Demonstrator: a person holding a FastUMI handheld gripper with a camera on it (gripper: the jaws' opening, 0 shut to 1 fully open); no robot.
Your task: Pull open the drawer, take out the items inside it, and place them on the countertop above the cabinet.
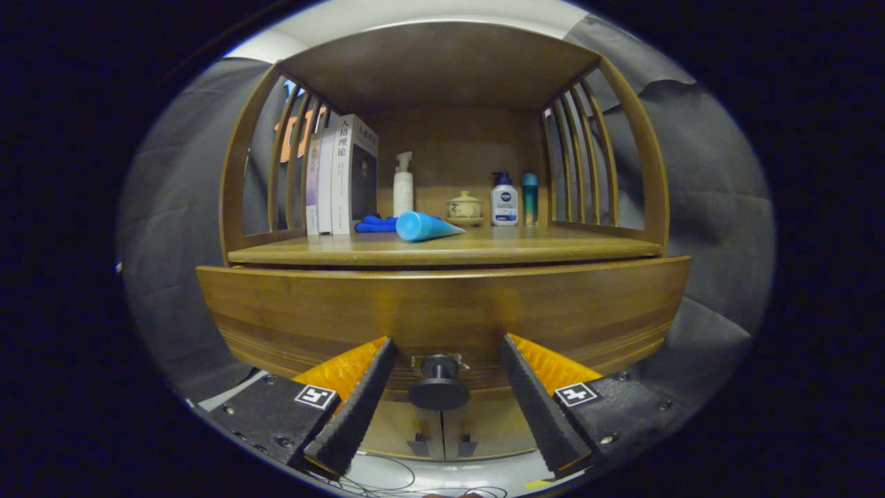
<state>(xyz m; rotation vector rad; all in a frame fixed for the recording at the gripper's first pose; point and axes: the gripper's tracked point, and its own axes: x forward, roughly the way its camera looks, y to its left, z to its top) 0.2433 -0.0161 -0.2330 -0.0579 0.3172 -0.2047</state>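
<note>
Tongs: gripper [442, 360] spread wide, its two fingers standing either side of the drawer knob [438, 389] and touching nothing; the knob sits in the gap between them, clear of both.
Drawer: drawer front [442, 315], directly behind the knob, appears to stand a little forward of the countertop edge above it; whether it is slightly open or fully closed cannot be told, and its inside is hidden.
Countertop: countertop [539, 245] lies just above the knob's drawer, under the cabinet's open shelf bay.
Tube: blue tube [425, 226] lies on its side above the knob, near the countertop's front.
Blue item: a low blue thing [375, 224] lies above and a little left of the knob, by the books [342, 176].
Back row: pump bottle [403, 185], small lidded pot [464, 206], lotion bottle [504, 200] and slim teal bottle [529, 199], all well above and beyond the knob.
Stage, as judged: fits either a pull about to be made or a drawer already emptied onto the countertop.
Handling, as judged: any grasp should centre on the knob's stem, close evenly from both sides, and draw straight back, level with the drawer, without twisting.
</note>
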